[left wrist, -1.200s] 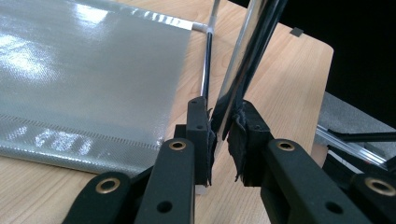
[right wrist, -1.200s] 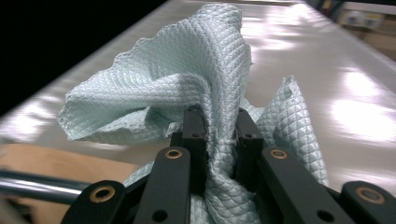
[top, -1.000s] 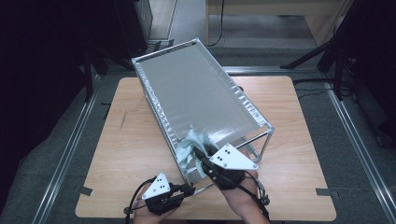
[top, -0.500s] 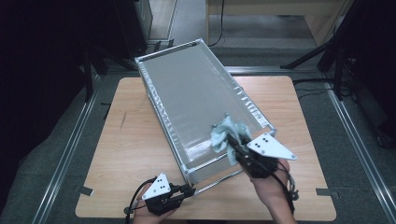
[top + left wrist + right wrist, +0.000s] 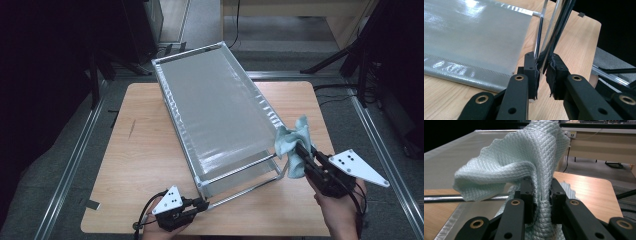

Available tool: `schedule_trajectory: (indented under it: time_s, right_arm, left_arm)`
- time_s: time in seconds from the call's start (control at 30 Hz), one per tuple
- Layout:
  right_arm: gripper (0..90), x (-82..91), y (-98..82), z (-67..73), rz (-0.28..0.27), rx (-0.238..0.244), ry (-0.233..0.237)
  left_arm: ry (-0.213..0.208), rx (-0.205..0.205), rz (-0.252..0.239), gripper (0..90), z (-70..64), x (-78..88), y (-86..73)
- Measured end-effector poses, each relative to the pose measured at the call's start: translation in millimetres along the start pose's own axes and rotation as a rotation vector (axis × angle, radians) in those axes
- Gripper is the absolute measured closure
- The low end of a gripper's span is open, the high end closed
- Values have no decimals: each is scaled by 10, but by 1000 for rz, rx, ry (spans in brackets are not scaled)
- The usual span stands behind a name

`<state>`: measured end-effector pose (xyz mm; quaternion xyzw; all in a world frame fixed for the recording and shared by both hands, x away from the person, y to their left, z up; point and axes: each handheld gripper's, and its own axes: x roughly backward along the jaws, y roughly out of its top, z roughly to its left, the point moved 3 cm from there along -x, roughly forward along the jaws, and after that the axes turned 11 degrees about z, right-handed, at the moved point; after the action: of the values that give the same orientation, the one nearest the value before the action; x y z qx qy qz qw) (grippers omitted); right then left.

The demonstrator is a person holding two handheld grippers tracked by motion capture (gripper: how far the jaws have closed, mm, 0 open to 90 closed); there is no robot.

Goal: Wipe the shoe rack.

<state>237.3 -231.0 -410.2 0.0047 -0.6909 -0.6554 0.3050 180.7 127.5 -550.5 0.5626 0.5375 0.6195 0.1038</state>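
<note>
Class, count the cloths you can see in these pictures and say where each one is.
1. The cloth is pinched in the right tool, beside the rack's near right corner, above the table. Another could lie hidden under the rack's shelves.

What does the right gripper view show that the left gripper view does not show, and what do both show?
Right gripper view: the right tongs shut on a light green waffle-weave cloth, with a desk behind.

Left gripper view: the left tongs clamped on a thin metal rod of the rack.

Both: the rack's grey shelf panel and the wooden table.
</note>
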Motion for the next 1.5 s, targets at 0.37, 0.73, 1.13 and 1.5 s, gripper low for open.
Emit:
schedule_trajectory:
  time_s: [0.37,0.73,1.13,1.5]
  right_arm:
    - [780,212,5,31,-39,43,94]
    - [781,-47,-161,580,39,109,208]
    - [787,-106,-207,1129,72,215,321]
    - [787,-101,-228,359,90,55,75]
  left_arm:
    - [5,0,3,788,-14,-17,7]
    - [11,5,3,788,-59,-68,32]
    - [15,7,0,790,-88,-99,46]
    - [8,0,7,790,-82,-99,42]
